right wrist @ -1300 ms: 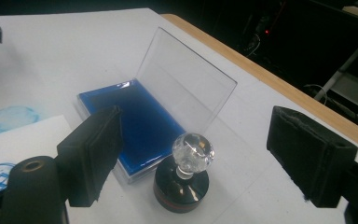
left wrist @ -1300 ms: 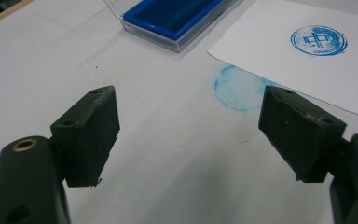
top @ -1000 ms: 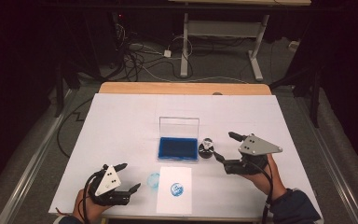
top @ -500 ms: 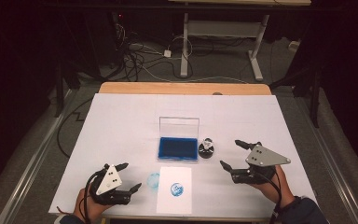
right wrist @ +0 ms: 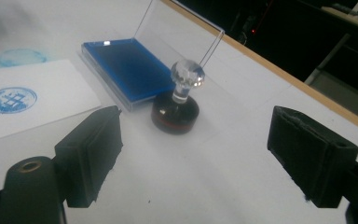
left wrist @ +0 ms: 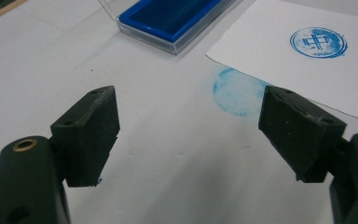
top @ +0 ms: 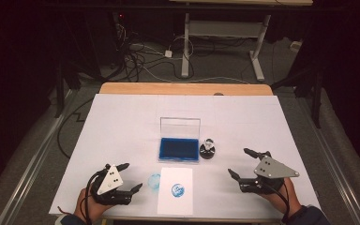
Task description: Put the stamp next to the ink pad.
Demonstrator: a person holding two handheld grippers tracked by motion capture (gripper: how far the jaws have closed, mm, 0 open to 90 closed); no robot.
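From the high view, the white-covered table (top: 122, 122) carries a blue ink pad (top: 178, 149) at its middle, its clear lid (top: 180, 127) raised at the 12 o'clock edge; just beside the pad at 3 o'clock a dark round stamp (top: 208, 150) with a clear knob stands upright; at 6 o'clock from the pad lies a white sheet (top: 175, 190) bearing a round blue print (top: 177, 190), and a pale blue smudge (top: 154, 181) marks the table cover just off the sheet's 9 o'clock edge; the left gripper (top: 128, 177) sits low at about 7 o'clock, held in a hand (top: 85, 209) coming in from the bottom edge, jaws spread apart and holding nothing; the right gripper (top: 240, 162) lies at about 4 o'clock, its hand (top: 282, 201) behind it, jaws likewise wide and empty, aimed toward the stamp yet well apart from it; in the left gripper view the two black jaws stand far apart over bare cover, the smudge between them toward 1 o'clock, the printed sheet at 2 o'clock, the pad at 12; in the right gripper view the jaws gape just as wide, the stamp upright between them at 12 o'clock, the pad at 11, the sheet at 9.
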